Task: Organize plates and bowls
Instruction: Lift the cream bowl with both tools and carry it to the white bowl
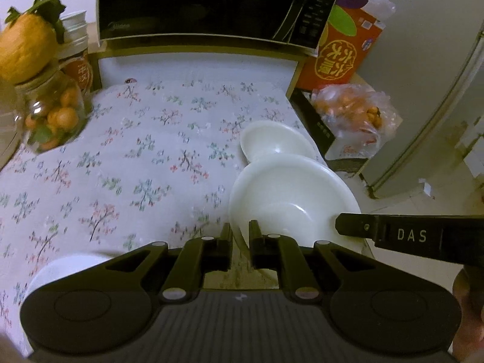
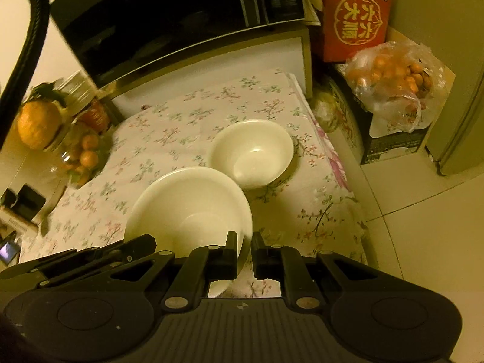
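Observation:
A large white bowl is over the right side of the floral tablecloth. My left gripper is shut on its near-left rim. My right gripper is shut on the opposite rim and reaches in from the right in the left wrist view. The left gripper also shows at the bowl's left edge. A smaller white bowl stands upright just behind, close to the table's right edge. Another white dish is mostly hidden under my left gripper.
A black microwave stands on a shelf at the back. At the left a glass jar of small oranges carries a big orange fruit. Right of the table are a red box, a bag of oranges and tiled floor.

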Action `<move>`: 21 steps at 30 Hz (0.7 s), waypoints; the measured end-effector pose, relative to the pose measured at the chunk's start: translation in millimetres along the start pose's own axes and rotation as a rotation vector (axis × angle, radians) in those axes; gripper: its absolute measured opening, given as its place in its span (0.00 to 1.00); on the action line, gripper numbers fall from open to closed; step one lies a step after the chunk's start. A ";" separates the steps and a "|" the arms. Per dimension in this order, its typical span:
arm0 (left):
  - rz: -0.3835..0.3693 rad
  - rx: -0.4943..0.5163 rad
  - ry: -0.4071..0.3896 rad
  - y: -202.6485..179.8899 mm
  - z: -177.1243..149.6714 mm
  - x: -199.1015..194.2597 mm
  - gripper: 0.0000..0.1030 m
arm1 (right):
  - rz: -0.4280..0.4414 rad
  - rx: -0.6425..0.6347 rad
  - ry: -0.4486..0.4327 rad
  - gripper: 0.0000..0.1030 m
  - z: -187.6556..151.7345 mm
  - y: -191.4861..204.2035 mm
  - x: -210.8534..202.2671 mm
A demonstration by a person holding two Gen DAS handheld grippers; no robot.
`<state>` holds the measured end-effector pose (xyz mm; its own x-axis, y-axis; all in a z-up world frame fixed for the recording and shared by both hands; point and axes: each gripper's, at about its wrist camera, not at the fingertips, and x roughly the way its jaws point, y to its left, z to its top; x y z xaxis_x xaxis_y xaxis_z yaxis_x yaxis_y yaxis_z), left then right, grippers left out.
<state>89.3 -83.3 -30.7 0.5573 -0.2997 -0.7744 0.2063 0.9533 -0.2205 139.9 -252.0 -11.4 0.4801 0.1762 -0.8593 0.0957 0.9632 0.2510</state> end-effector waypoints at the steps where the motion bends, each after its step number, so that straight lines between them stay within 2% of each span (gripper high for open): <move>1: -0.005 -0.001 0.005 1.5 -4.3 -4.1 0.09 | 0.004 -0.012 0.003 0.09 -3.9 1.8 -3.0; 13: -0.073 -0.015 0.096 11.0 -50.3 -27.9 0.12 | 0.088 -0.080 0.058 0.10 -53.8 7.2 -33.1; 21: -0.050 0.013 0.128 8.3 -64.7 -23.9 0.13 | 0.055 -0.163 0.120 0.10 -69.9 19.1 -25.0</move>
<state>25.6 -65.8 -52.4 0.4387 -0.3392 -0.8322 0.2427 0.9363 -0.2538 68.9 -223.9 -16.3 0.3723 0.2432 -0.8957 -0.0750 0.9698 0.2322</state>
